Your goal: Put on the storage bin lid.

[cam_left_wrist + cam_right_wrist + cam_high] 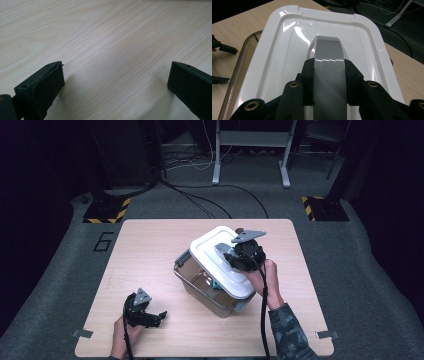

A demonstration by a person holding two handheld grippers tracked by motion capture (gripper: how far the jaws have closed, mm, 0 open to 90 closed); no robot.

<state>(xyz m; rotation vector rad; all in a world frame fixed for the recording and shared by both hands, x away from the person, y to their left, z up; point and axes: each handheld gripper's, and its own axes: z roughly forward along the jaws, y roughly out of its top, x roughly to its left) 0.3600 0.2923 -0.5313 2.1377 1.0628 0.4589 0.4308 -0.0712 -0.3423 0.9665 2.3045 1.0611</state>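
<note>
White lid [287, 50] sits askew on clear bin [200, 287] holding something teal [215, 285]; right gripper [329, 80] clamps its grey handle [329, 50], left gripper [115, 82] gapes wide

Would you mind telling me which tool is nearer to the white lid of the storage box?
Right. The right tool is clamped on the lid's grey handle, on top of the white lid. The left tool rests open on the table, apart from the box.

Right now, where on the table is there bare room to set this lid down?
Bare wood lies left of the clear plastic bin, from the table far edge down to the open left gripper. The right strip is narrower; the right gripper grips the white lid's grey handle.
</note>
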